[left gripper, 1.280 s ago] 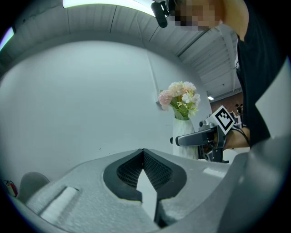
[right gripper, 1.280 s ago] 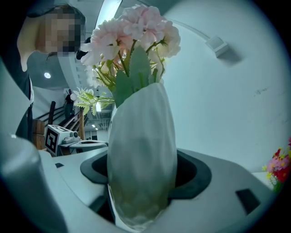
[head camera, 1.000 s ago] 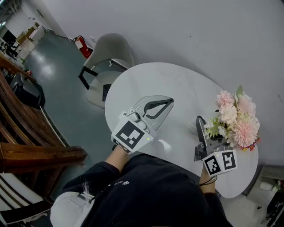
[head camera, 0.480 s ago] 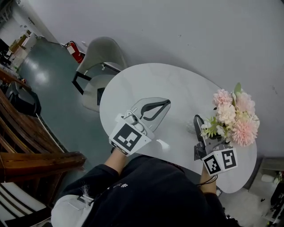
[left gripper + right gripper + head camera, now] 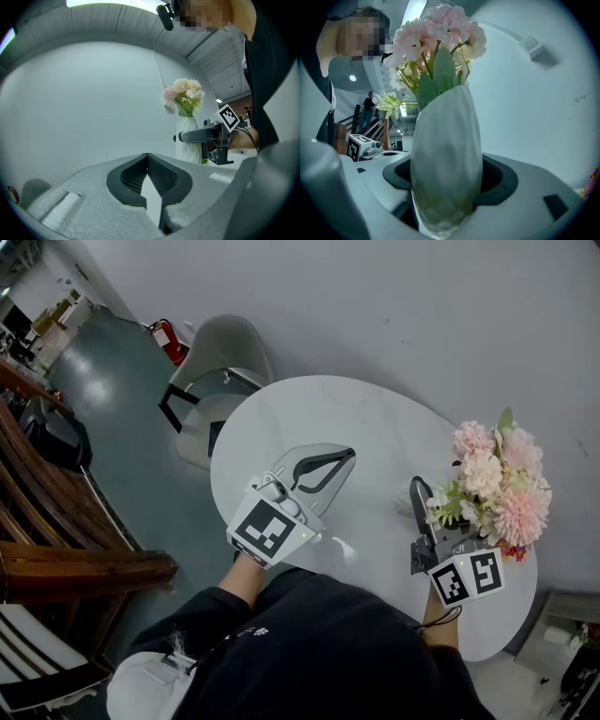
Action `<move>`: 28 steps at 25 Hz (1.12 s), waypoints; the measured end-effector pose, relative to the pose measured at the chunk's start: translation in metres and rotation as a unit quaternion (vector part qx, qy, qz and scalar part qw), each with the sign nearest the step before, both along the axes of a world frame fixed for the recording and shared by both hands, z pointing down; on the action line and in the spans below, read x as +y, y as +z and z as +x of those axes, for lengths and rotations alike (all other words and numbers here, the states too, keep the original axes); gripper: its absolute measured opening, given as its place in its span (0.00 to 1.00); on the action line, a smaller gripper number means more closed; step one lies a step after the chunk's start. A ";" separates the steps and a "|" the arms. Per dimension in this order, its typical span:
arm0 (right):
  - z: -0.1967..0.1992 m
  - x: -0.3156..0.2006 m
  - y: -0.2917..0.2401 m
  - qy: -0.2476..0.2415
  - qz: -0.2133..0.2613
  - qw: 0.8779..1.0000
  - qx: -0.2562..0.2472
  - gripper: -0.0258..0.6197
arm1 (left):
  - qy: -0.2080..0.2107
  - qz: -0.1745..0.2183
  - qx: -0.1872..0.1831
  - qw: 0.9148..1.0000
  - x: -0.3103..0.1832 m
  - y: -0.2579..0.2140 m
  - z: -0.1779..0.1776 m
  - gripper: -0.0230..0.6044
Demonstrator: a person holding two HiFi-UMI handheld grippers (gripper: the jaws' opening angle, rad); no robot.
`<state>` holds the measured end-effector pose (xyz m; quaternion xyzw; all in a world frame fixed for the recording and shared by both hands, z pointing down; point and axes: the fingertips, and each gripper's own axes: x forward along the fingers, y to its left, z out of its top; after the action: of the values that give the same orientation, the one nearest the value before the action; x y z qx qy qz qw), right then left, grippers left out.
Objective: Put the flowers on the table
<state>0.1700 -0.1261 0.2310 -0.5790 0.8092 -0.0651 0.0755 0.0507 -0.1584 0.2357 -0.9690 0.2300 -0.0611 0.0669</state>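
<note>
- Head view: the flowers [image 5: 497, 486], pink and cream blooms with green leaves, sit over the right end of the white table [image 5: 356, 423], close to its rim and to the grey wall.
- The blooms cover their container, and one dark arm of the right tongs [image 5: 433, 514] reaches in under them.
- The left tongs [image 5: 339, 461] lie low over the table's near-left part, with open white top between the two tools and out to the far rim. A grey chair [image 5: 225, 357] stands just beyond the left edge.
- Left gripper view: the left tongs [image 5: 147, 161] are pressed together at the tips with nothing between them.
- Past them a white vase [image 5: 186, 140] stands upright, long axis vertical, and the flowers [image 5: 184, 93] rise from its mouth. The right tongs [image 5: 188, 137] come at it level from the right. Its foot is hidden, so whether it rests on the table I cannot tell.
- Right gripper view: the right tongs [image 5: 447, 190] are spread wide and pinch the vase [image 5: 447, 140]. Its belly fills the gap and meets both pads.
- The stems stand in the neck, and the flowers [image 5: 440, 28] point up.
</note>
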 end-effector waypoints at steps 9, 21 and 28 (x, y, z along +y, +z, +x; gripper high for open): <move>-0.001 -0.005 -0.001 -0.013 0.018 1.000 0.001 0.60 | 0.000 0.003 0.000 1.000 0.003 0.012 0.005 0.03; 0.001 -0.007 0.000 -0.013 0.024 1.000 0.001 0.60 | 0.003 0.007 0.002 1.000 -0.001 0.016 0.008 0.03; 0.003 -0.006 0.002 -0.010 0.017 1.000 0.004 0.60 | 0.007 0.000 0.000 1.000 0.001 0.018 0.011 0.03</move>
<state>0.1731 -0.1326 0.2327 -0.5700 0.8161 -0.0493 0.0813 0.0619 -0.1577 0.2540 -0.9706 0.2230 -0.0605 0.0677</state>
